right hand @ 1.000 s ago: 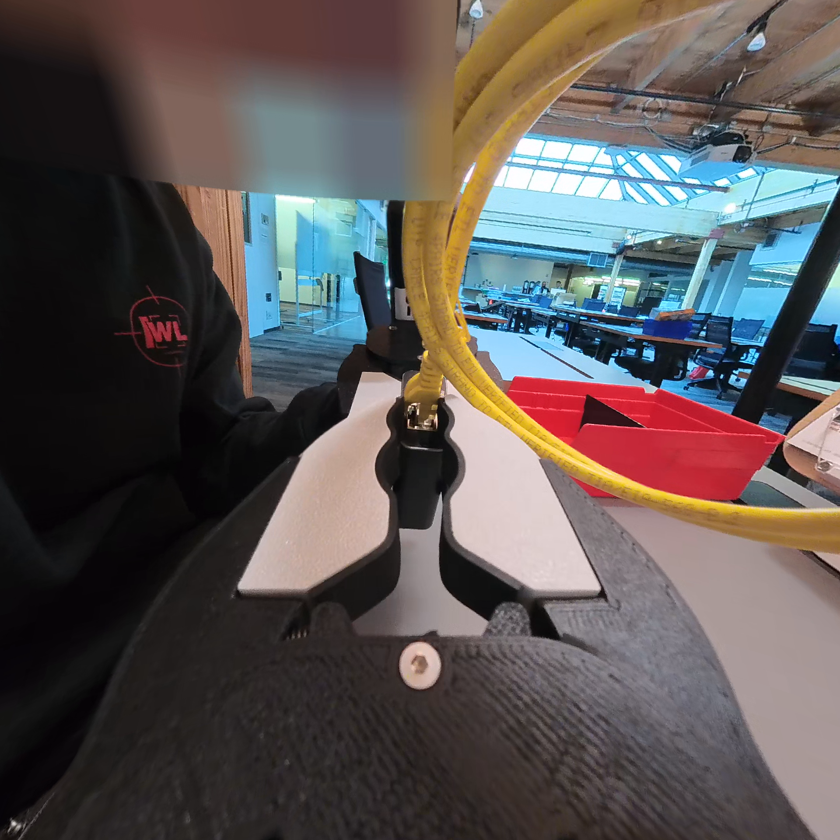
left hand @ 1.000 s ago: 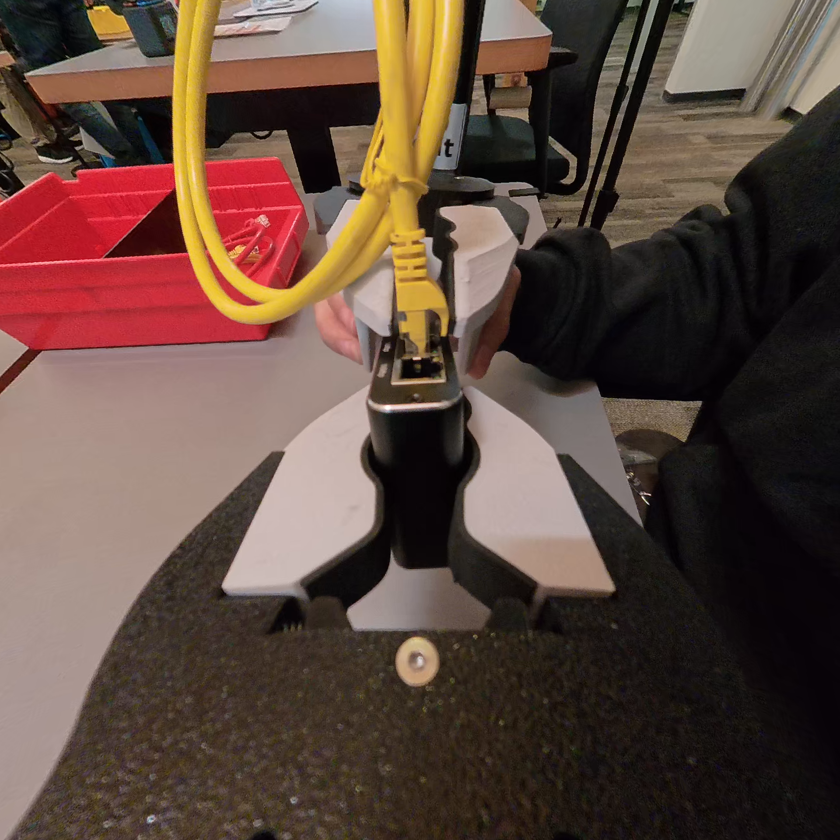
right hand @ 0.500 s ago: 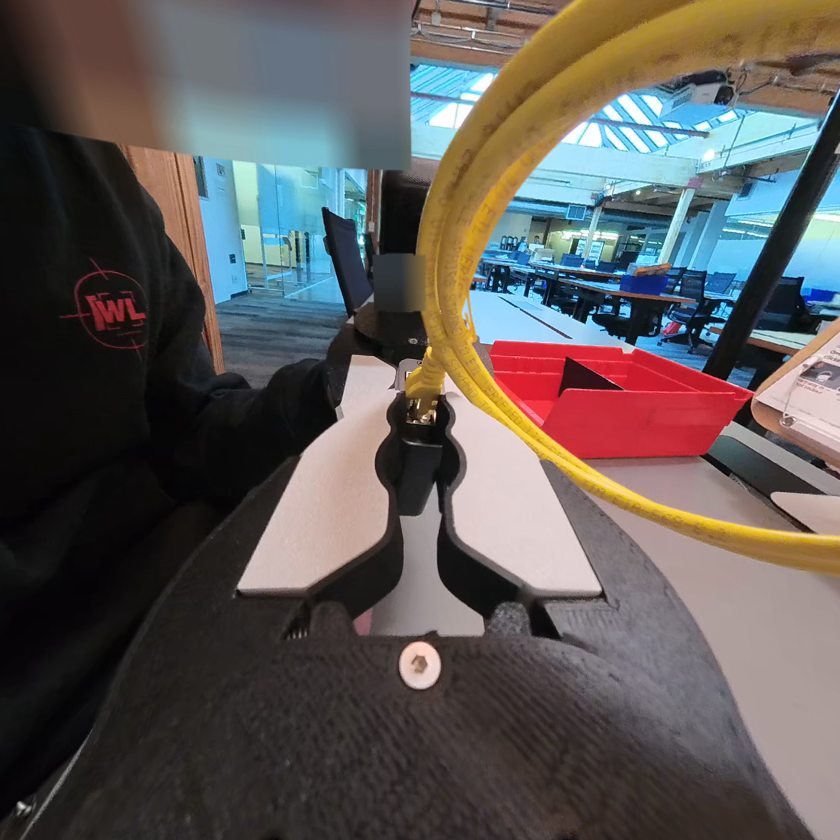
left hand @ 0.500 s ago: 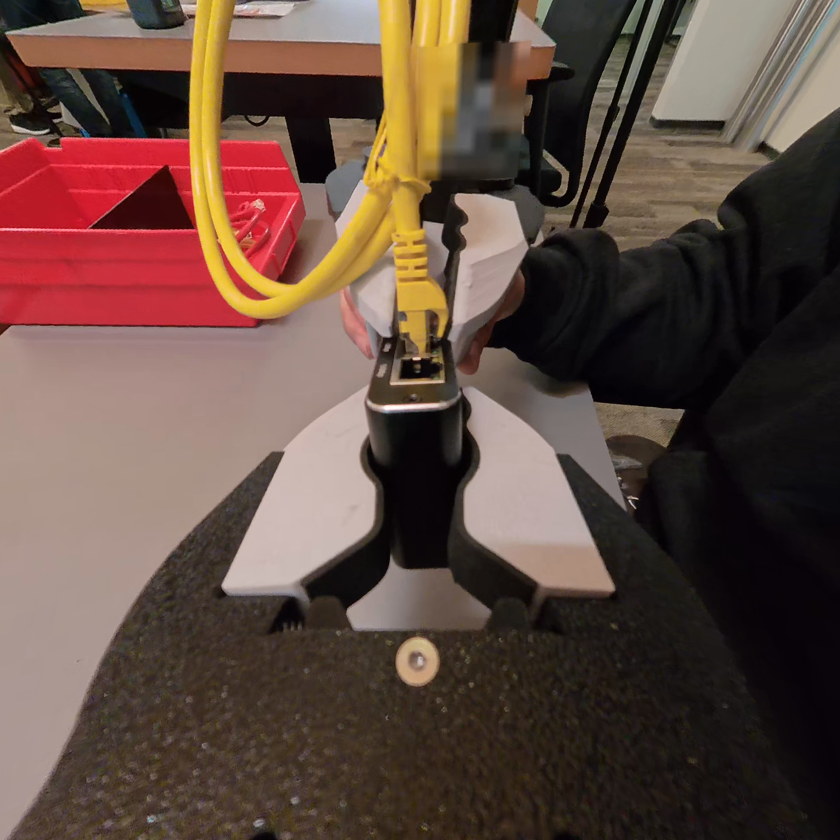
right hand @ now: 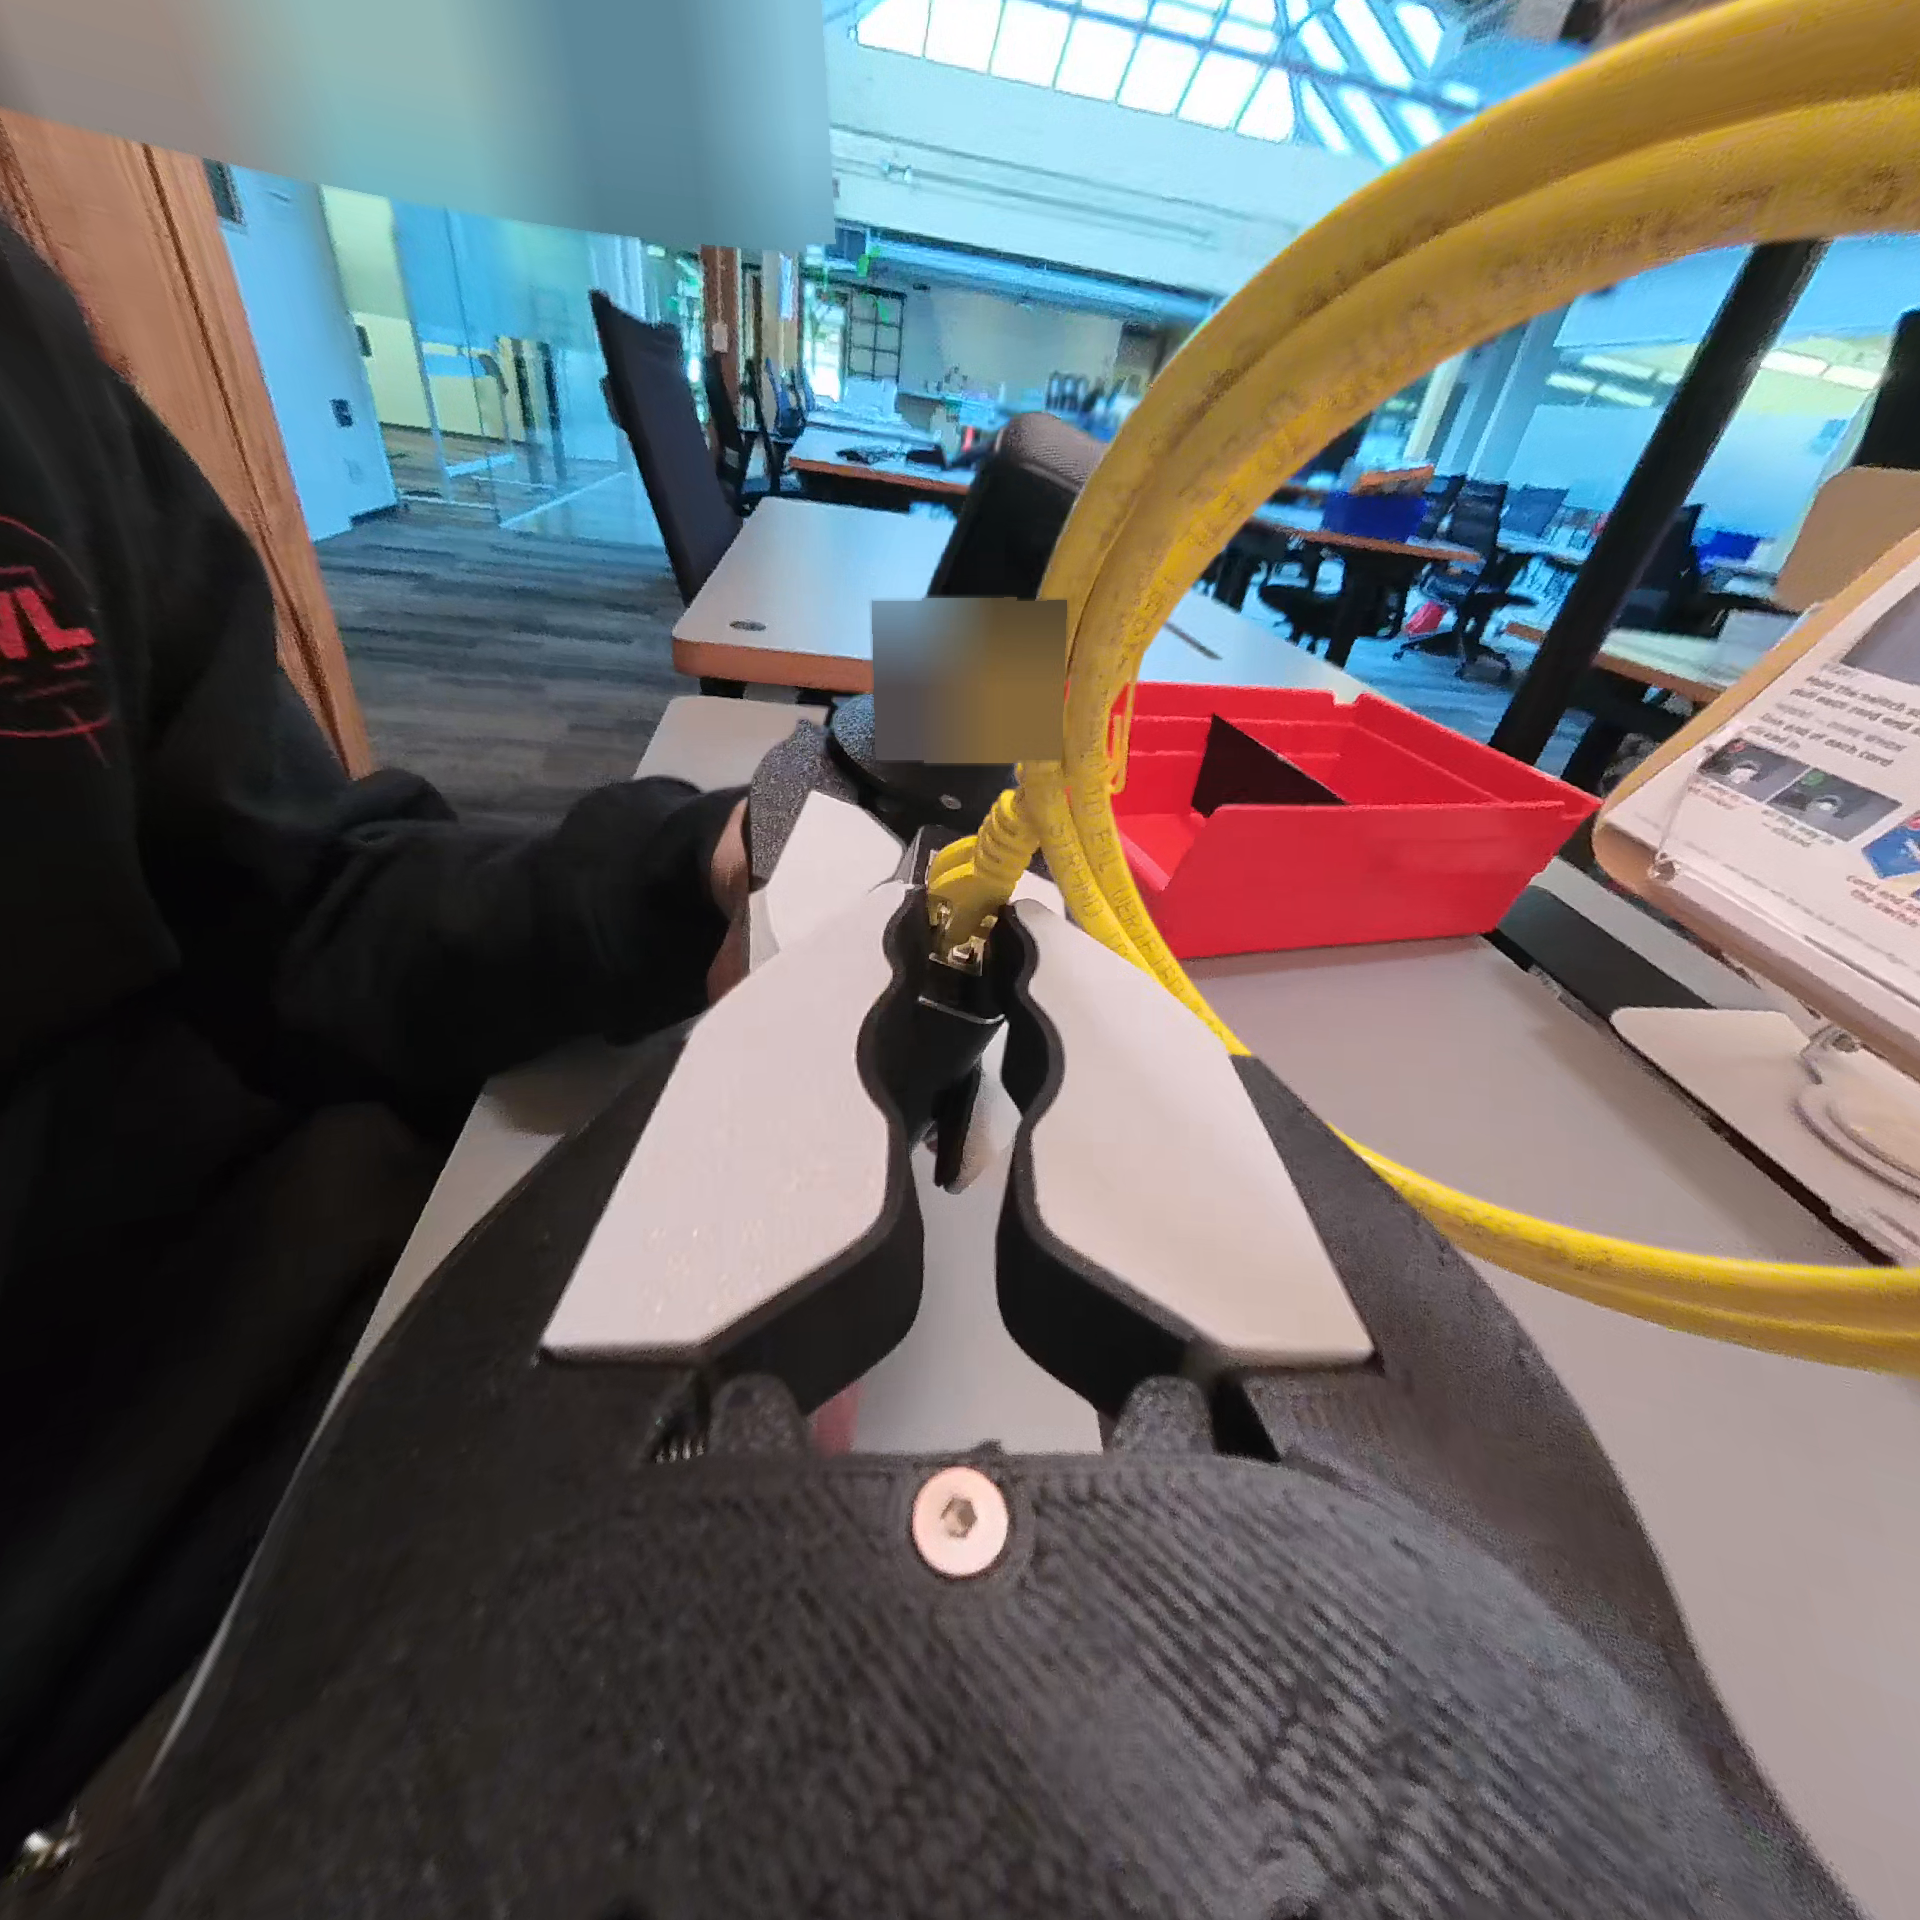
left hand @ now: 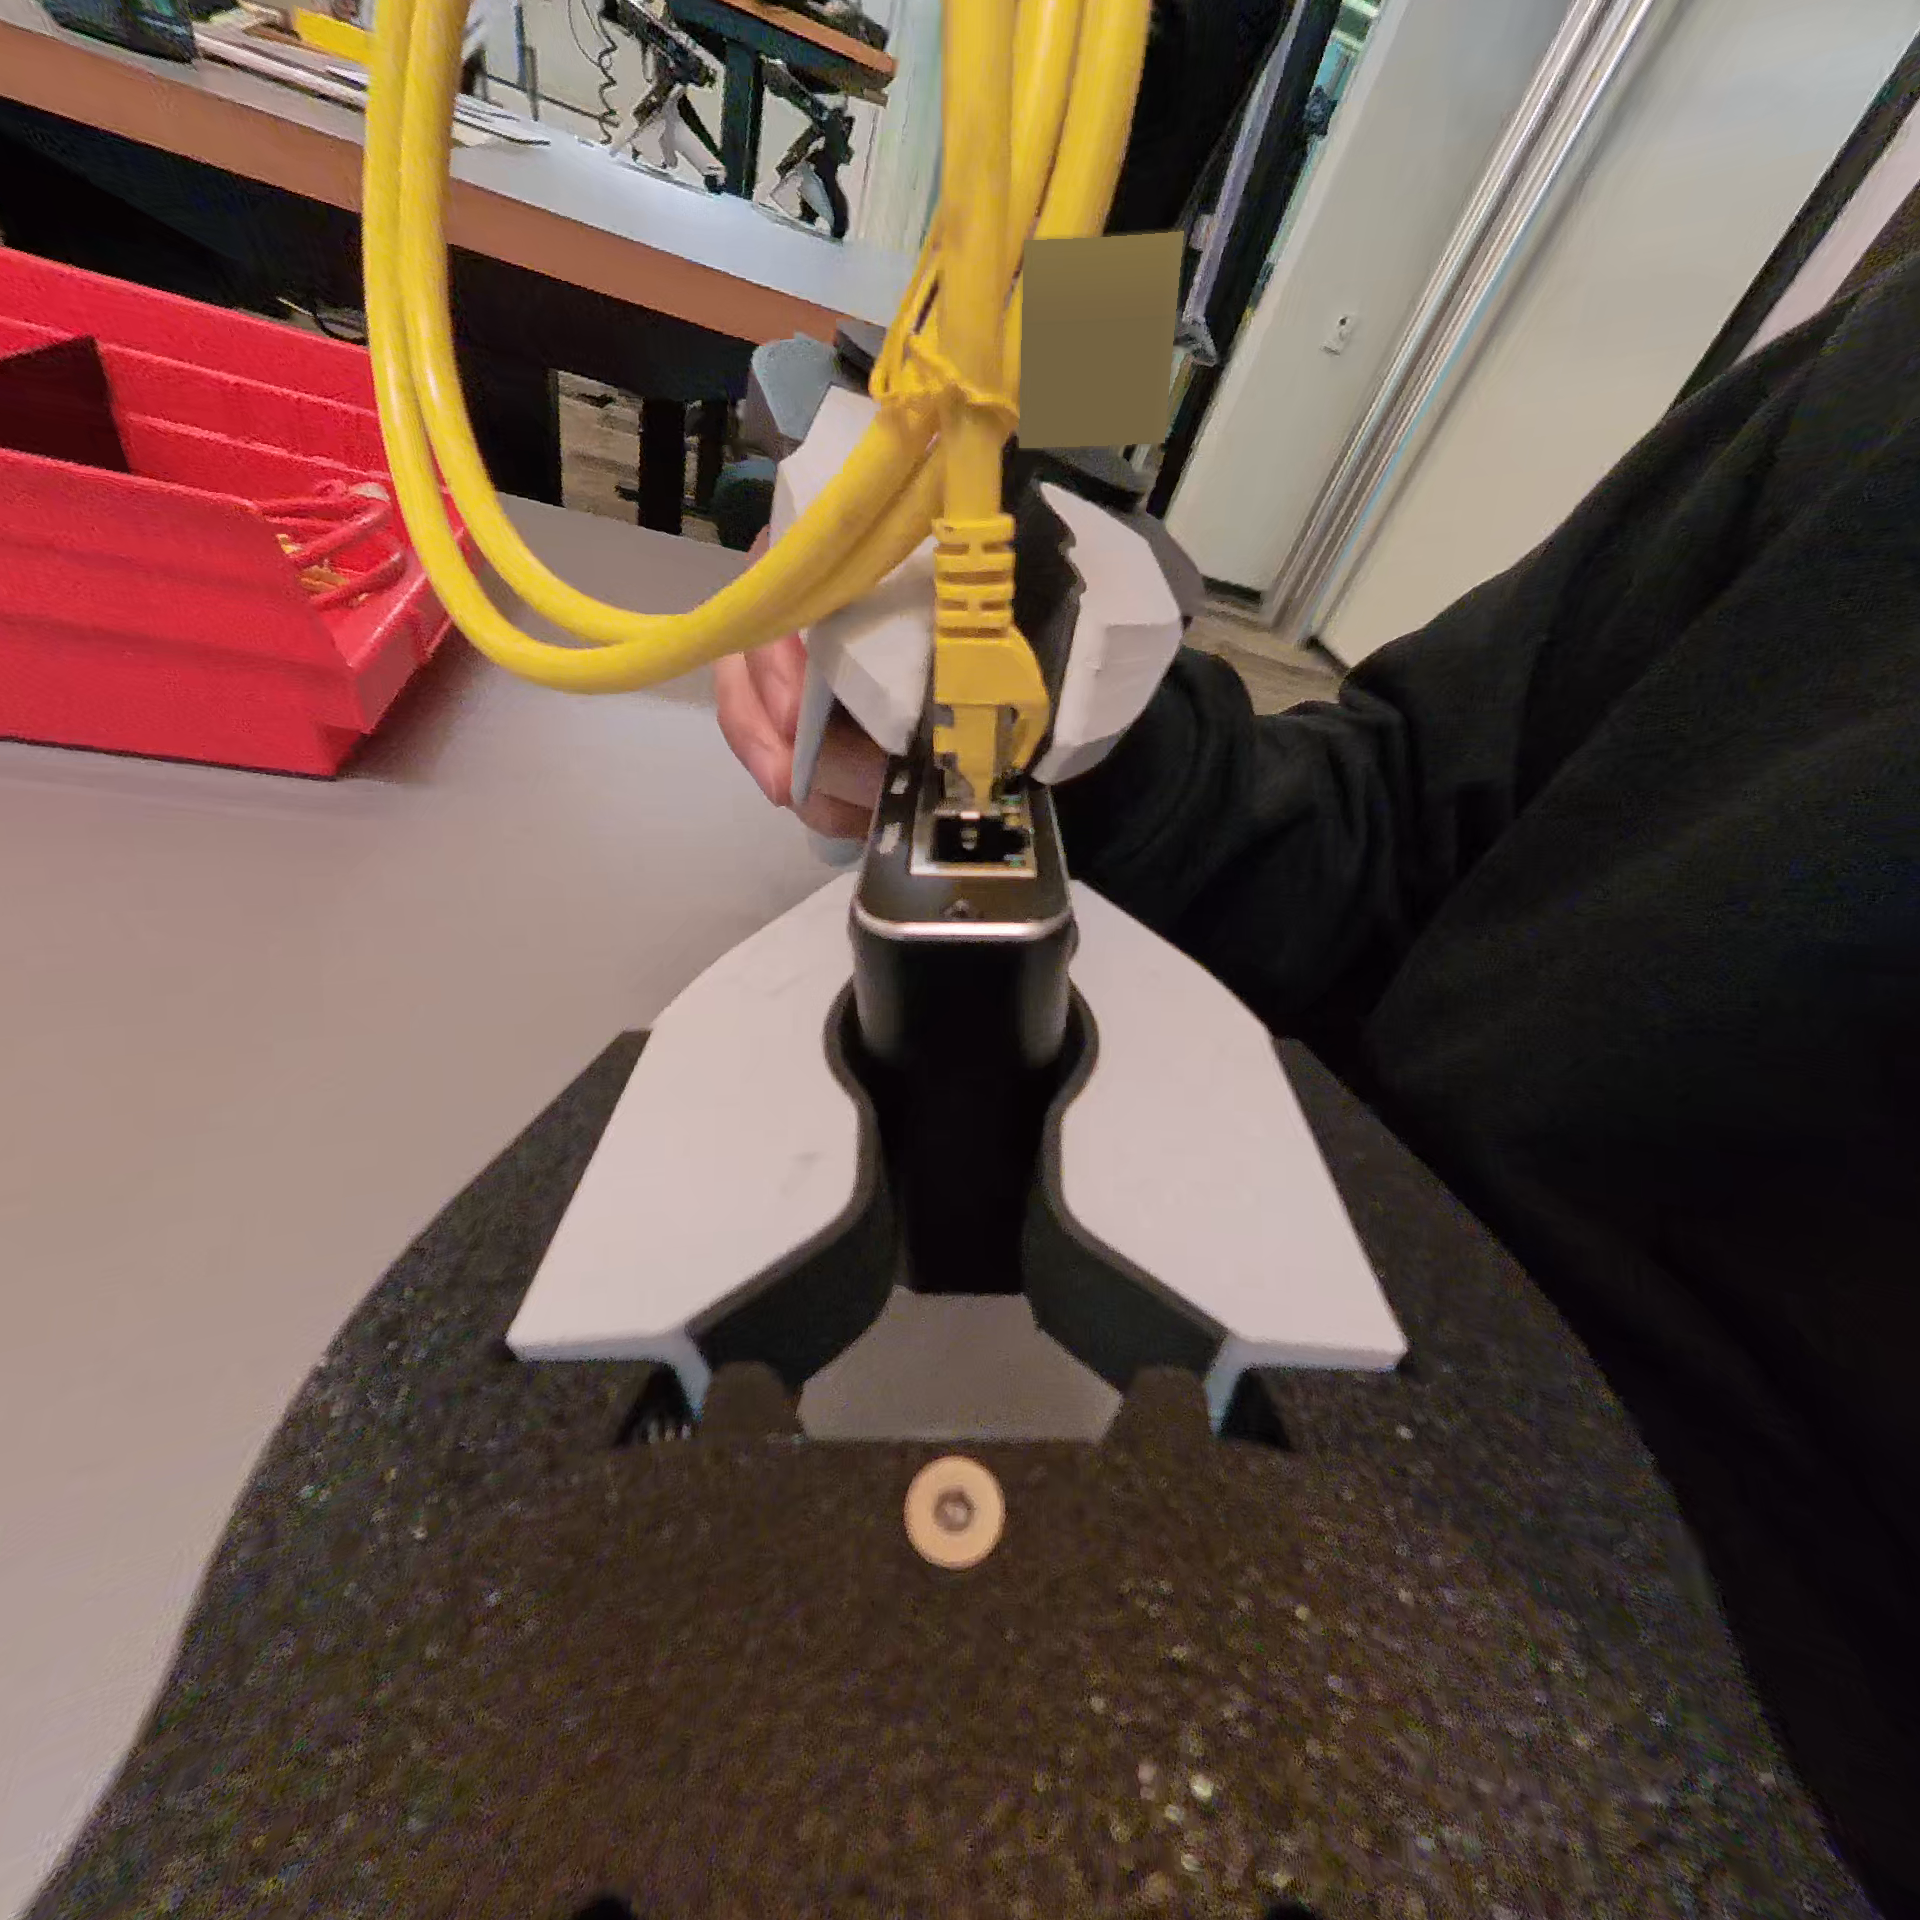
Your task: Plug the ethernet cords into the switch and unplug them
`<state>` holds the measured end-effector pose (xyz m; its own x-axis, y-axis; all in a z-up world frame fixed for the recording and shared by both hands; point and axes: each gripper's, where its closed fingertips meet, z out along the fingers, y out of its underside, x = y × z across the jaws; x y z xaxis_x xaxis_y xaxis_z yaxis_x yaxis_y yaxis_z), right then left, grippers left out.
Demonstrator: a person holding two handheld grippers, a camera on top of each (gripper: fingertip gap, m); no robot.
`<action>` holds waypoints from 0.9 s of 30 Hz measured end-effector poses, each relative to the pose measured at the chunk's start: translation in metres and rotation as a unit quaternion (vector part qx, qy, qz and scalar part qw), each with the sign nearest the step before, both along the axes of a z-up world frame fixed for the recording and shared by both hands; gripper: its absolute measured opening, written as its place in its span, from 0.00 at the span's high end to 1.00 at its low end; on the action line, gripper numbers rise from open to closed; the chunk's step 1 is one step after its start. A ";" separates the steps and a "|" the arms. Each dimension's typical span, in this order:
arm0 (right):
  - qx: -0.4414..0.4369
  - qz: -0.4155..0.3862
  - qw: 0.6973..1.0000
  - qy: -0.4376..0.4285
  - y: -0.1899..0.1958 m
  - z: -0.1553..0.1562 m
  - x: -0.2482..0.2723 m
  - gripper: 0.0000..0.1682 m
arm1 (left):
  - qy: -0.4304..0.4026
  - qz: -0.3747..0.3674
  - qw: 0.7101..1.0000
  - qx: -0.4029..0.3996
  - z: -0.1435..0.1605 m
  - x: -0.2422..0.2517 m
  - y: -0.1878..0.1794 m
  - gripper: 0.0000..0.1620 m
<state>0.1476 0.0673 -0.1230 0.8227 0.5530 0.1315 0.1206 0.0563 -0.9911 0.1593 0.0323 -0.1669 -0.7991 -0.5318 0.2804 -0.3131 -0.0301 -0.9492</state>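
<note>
My left gripper [left hand: 961, 935] is shut on a black switch [left hand: 961, 1049] and holds it upright above the grey table [left hand: 312, 987]. A coiled yellow ethernet cord [left hand: 457, 416] hangs above it. Its yellow plug [left hand: 977, 644] sits in the switch's far port, while the near port [left hand: 977, 844] is empty. My right gripper [right hand: 961, 935] faces the left one and is shut on that plug [right hand: 971, 894]. In the left wrist view the right gripper's grey fingers [left hand: 1117, 644] flank the plug. The cord's loops [right hand: 1247, 416] arc across the right wrist view.
A red bin [left hand: 187, 582] with red cords inside stands on the table at the left; it also shows in the right wrist view [right hand: 1351, 831]. A tilted instruction sheet in a stand [right hand: 1787, 831] is at the right. A person's black sleeve [left hand: 1455, 779] reaches in from the right. The tips of one gripper are about 5 cm away from the tips of the other.
Both grippers have tilted and shifted together; the red bin slid left in the left wrist view. The plug stays at the switch's far port and both grips are unchanged.
</note>
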 end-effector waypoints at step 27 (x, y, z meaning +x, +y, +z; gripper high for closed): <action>-0.125 -0.015 0.988 0.085 0.026 -0.021 0.026 0.92 | 0.063 0.014 0.993 -0.096 -0.017 0.021 0.018 0.83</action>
